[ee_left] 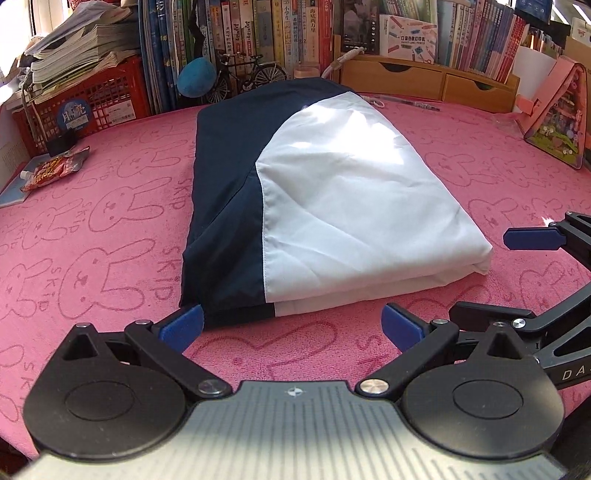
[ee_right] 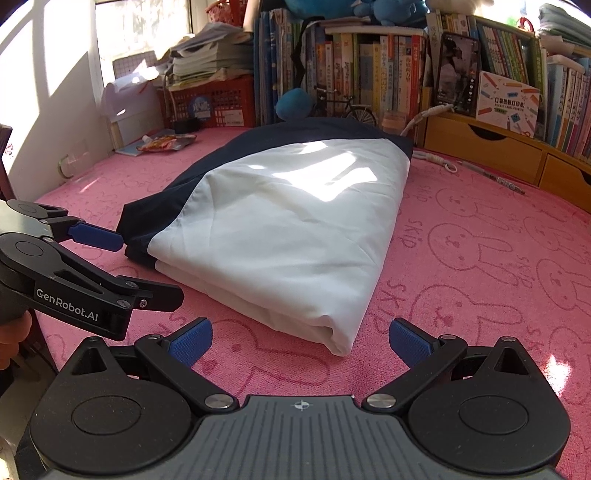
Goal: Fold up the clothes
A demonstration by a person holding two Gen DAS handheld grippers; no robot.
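a: where's the folded navy-and-white fabric garment (ee_left: 314, 192) sitting?

b: middle of the pink rabbit-print cloth table cover (ee_left: 110, 229), running from about six o'clock up toward twelve in the left wrist view. navy panel on the nine o'clock side, white panel toward three. it lies in a neat stacked bundle, layered edges showing at the near end.

a: and the left gripper (ee_left: 291, 328)?

b: jaws spread wide, nothing between them. its nine o'clock blue pad (ee_left: 183, 326) sits just beside the navy near corner, possibly touching; i can't tell. my guess is it's lined up on the near edge so a lift-and-fold away would carry the whole stack.

a: the right gripper (ee_right: 301, 341)?

b: also spread apart and empty, low over the cover, with the white near corner at its twelve o'clock, just ahead of the pads. that puts one tool on each near corner, which suits a two-handed fold.

a: anything in the way?

b: clutter sits at the far rim only: a red plastic crate (ee_left: 92, 96) at ten o'clock, a row of upright books (ee_left: 280, 33) at twelve, a light wooden drawer unit (ee_left: 428, 79) at one o'clock. all well apart from the garment.

a: how far along is it?

b: judging by the tidy bundle, mostly folded; perhaps one last halving remains.
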